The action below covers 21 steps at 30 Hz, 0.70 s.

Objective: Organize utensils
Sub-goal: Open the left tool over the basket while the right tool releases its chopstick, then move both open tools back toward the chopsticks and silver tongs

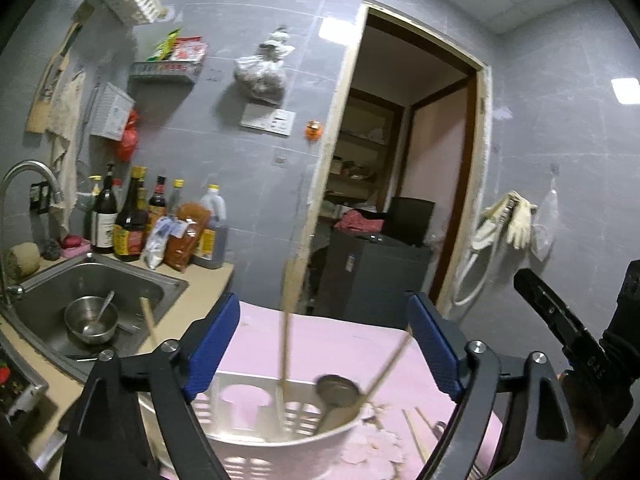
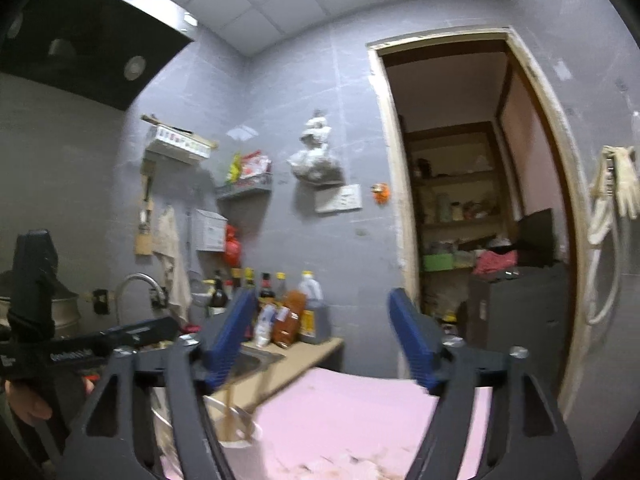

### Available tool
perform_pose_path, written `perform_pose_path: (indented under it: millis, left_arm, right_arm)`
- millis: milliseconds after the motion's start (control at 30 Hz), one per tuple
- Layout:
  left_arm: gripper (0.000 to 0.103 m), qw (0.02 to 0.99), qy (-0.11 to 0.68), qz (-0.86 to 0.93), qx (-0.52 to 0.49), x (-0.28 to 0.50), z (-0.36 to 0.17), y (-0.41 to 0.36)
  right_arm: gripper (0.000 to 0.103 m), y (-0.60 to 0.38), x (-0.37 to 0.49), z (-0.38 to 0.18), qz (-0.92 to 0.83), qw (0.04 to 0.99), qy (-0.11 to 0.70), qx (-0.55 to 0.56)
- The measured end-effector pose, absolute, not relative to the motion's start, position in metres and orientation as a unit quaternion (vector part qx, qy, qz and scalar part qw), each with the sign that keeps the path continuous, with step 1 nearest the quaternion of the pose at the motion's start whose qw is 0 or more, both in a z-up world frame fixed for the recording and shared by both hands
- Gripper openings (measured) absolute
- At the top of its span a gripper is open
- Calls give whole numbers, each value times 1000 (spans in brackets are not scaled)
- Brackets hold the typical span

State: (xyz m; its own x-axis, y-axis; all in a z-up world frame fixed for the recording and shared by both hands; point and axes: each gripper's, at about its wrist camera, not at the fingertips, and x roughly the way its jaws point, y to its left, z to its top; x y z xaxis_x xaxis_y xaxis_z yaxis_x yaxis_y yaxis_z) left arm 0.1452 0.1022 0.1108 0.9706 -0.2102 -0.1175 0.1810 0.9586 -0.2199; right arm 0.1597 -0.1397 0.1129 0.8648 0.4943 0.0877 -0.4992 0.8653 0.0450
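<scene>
Both grippers spread, holding nothing: left gripper (image 1: 324, 344) just above the white holder (image 1: 280, 436), right gripper (image 2: 324, 336) raised, well off it. Already in the holder (image 2: 236, 436), upright or leaning: chopsticks (image 1: 285, 344) and a ladle (image 1: 338, 390). Left out on the pink mat (image 1: 320, 344), just beside the holder: more chopsticks (image 1: 416, 436) (thin, flat, hard to pinch). Likely slips: knocked the leaning sticks, tipped the light holder near the mat's edge, or let a stick roll. Sink (image 1: 132, 280) with bowl (image 1: 91, 320) untouched.
</scene>
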Motion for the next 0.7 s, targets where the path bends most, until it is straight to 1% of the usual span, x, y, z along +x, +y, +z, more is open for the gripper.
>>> perform_pose_path:
  millis: [33,100,167,267,500,700]
  left_arm:
    - [88,987,72,-105,-101,145,110,97]
    - [91,984,78,-131,-90,143,108,82]
    - [93,982,86,-150,-77,142,104,69]
    - [93,976,107,-177,-60,143,96,49]
    - [93,961,170,-216,-24,148,65,4]
    - [93,946,231,-229,-5,156,35,-24]
  right_arm:
    - [80,-147,158,112,248,968,-30,27]
    - [86,-162,155,110,232,972,-18,21]
    - [96,-177,152,106,220,975,-5,23]
    - [102,-195,150,98,205,978,21,20]
    - [103,-224,153,70,173,979,104,-4]
    - [103,-240,164,43,160,971,179,-2]
